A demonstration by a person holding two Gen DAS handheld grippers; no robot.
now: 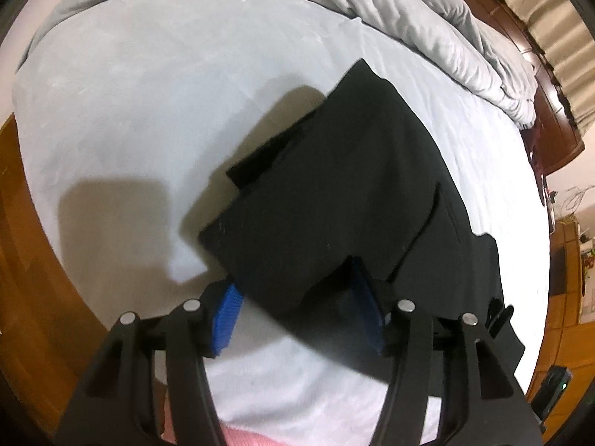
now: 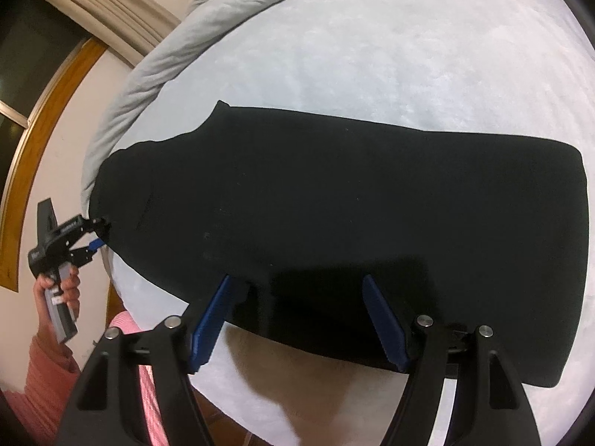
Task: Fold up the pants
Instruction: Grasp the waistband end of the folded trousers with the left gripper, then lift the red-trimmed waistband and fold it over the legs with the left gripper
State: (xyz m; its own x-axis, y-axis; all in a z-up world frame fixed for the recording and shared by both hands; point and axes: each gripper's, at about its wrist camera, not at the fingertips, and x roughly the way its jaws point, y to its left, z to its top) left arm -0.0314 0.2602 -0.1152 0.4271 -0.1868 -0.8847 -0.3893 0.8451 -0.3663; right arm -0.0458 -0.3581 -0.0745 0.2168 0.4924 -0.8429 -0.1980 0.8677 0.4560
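Observation:
Black pants lie flat in a long folded band across the pale bed sheet. My right gripper hangs open over their near edge, its blue pads wide apart and pressing nothing. In the left wrist view the pants run away from me, one layer lying skewed over another. My left gripper straddles their near corner with its jaws apart. A blue pad sits beside the cloth, not pinching it. The right wrist view shows the left gripper at the pants' left end, fingers spread.
A grey duvet is bunched along the far side of the bed. A person's hand in a pink sleeve holds the left gripper off the bed's left edge. Wooden floor and a dark headboard border the mattress.

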